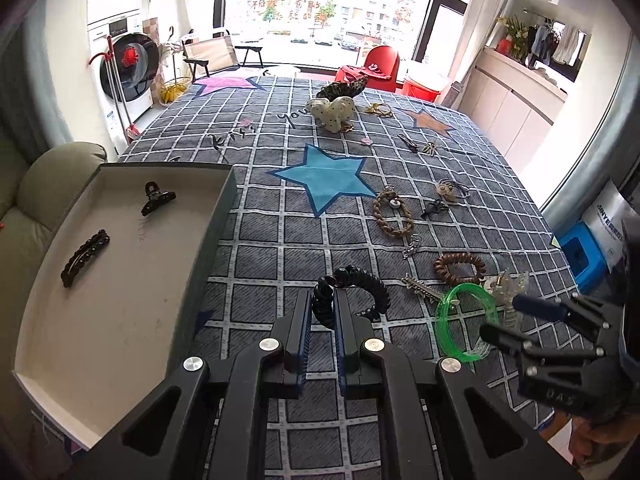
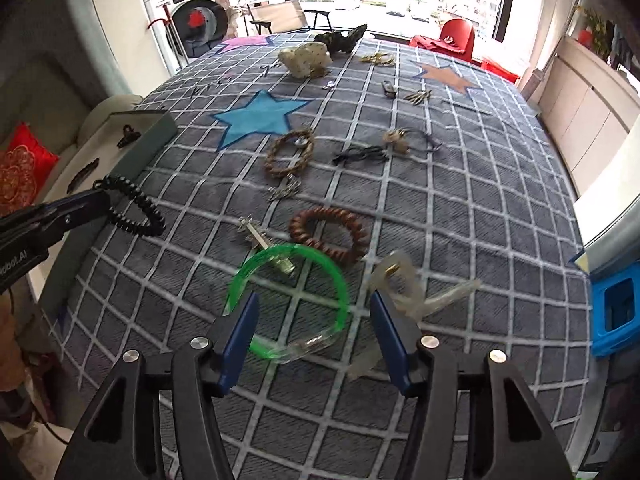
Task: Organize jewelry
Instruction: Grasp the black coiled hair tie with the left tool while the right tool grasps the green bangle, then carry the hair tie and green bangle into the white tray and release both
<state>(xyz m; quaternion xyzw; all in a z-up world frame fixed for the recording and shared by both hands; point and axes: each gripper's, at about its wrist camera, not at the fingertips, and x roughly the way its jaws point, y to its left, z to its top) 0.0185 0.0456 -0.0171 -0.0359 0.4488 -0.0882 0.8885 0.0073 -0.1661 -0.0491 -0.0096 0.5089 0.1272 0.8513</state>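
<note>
My left gripper (image 1: 322,305) is shut on a black spiral hair tie (image 1: 356,294) and holds it above the cloth, right of the open grey box (image 1: 120,280). The box holds a black claw clip (image 1: 157,198) and a black barrette (image 1: 85,257). The tie also shows in the right wrist view (image 2: 134,204). My right gripper (image 2: 314,310) is open, its fingers around a green bangle (image 2: 288,304) that lies on the cloth. A clear claw clip (image 2: 404,284) lies just right of it.
On the grey checked cloth (image 1: 280,240) lie a brown spiral tie (image 2: 330,234), a braided bracelet (image 2: 290,152), a metal clip (image 2: 260,236), dark ties (image 2: 364,154) and a dotted scrunchie (image 2: 306,58). A sofa (image 1: 48,184) stands left, a blue stool (image 2: 616,312) right.
</note>
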